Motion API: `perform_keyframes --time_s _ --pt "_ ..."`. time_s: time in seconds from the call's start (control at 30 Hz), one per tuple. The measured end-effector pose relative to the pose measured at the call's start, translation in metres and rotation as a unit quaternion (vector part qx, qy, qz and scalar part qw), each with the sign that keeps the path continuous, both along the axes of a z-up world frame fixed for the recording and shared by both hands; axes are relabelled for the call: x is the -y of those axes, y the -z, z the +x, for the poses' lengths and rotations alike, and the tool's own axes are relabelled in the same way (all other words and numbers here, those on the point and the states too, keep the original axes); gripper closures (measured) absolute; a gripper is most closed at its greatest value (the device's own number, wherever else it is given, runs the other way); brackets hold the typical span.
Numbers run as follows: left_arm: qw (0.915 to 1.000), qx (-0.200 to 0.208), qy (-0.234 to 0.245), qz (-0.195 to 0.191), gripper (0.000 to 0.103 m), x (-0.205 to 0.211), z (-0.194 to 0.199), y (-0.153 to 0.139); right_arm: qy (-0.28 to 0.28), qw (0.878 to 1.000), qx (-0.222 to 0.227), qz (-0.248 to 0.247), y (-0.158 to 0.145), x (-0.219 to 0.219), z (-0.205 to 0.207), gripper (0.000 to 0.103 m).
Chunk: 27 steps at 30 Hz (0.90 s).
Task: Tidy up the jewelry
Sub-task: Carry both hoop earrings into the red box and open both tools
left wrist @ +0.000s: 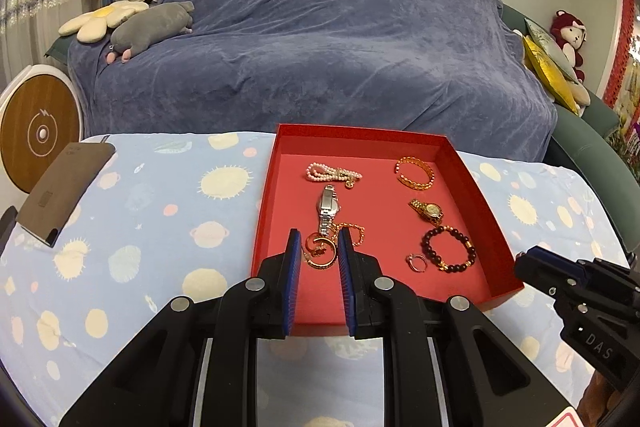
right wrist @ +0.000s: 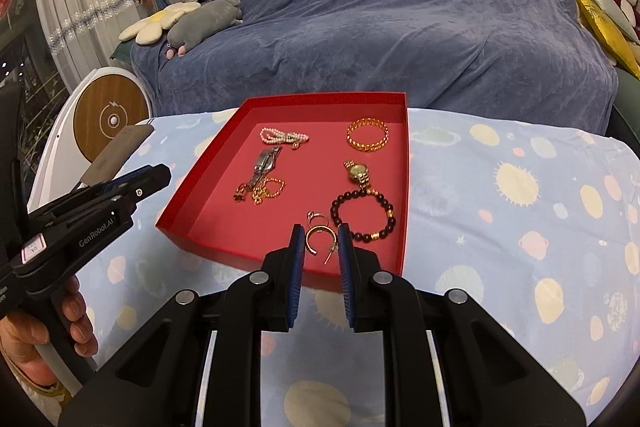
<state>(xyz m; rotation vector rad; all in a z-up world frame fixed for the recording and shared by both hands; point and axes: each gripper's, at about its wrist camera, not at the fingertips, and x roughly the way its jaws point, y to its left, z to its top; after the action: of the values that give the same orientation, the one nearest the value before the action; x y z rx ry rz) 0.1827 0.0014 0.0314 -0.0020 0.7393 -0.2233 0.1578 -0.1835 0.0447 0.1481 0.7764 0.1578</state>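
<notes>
The red tray sits on the desk, holding watches, bracelets and rings. Both the left hand-held gripper and the right hand-held gripper stand apart, gripping nothing, over the tray's near edge; a gold hoop earring lies between the right one's fingers.

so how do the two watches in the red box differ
The silver watch sits on the box's left side, its band end overlapping a gold chain; the gold watch sits on the right, just above the dark bead bracelet. Silver has a squarish face, gold a round one. Both lie flat in the red box.
</notes>
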Motion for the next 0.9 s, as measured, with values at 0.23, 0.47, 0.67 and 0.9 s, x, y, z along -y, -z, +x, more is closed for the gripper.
perform_keyframes --time_s 0.23,0.47,0.67,0.9 --pt "0.9999 -0.010 0.001 0.009 0.087 0.007 0.035 0.012 -0.006 1.000 -0.005 0.001 0.007 -0.013 0.040 0.087" --pt "0.9995 -0.026 -0.001 0.020 0.087 0.014 0.061 0.030 -0.006 1.000 -0.019 0.006 0.025 -0.024 0.069 0.087" --pt "0.9989 -0.038 0.001 0.028 0.087 0.017 0.075 0.044 0.005 0.999 -0.034 0.009 0.040 -0.022 0.085 0.087" --pt "0.9984 -0.048 -0.004 0.029 0.087 0.015 0.084 0.053 0.011 0.999 -0.046 0.004 0.054 -0.024 0.096 0.087"
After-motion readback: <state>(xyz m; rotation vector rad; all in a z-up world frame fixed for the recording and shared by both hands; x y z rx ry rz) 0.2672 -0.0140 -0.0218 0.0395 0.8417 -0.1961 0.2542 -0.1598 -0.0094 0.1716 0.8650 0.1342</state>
